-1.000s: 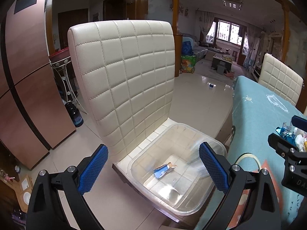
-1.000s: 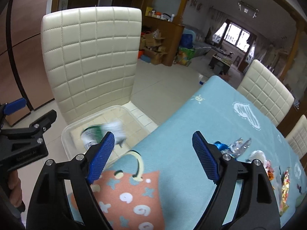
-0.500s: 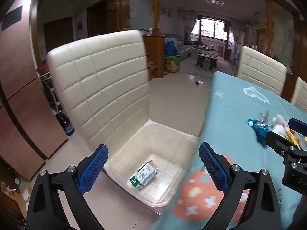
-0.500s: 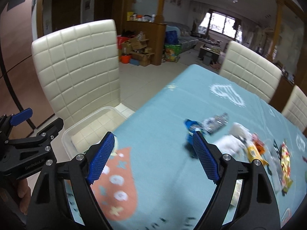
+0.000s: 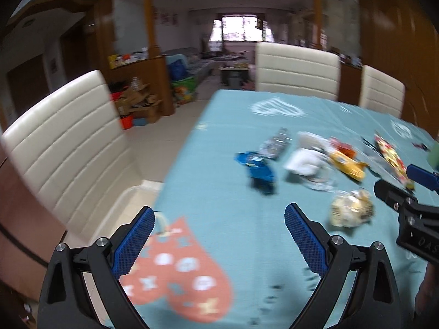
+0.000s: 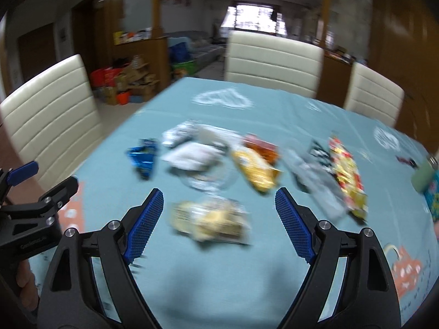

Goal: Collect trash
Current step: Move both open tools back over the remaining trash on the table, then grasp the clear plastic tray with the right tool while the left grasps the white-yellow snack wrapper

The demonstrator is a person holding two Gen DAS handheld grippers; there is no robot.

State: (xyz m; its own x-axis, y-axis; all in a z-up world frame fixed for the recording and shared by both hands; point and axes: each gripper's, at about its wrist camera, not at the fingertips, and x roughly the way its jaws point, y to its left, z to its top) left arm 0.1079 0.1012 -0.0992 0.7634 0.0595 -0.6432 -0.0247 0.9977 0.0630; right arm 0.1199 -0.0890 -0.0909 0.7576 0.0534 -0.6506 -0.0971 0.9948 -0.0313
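Both our grippers hang above the table [image 5: 219,181] with jaws wide apart, holding nothing: the left gripper [image 5: 219,242] near the edge by a chair [image 5: 68,148], the right gripper [image 6: 219,222] just short of a pale crumpled wrapper [image 6: 210,220]. Beyond it the trash lies scattered and blurred: a blue wrapper [image 6: 144,157], a white one [image 6: 192,156], a yellow packet [image 6: 256,171].

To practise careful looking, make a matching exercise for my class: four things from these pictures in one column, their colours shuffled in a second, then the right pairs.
Things:
1. tablecloth
2. chair
3. crumpled wrapper
4. long wrapper

Colours:
A. yellow
B. cream
C. dark blue
D. light blue-green

Pairs: 1-D, 2-B, 3-C, 4-A
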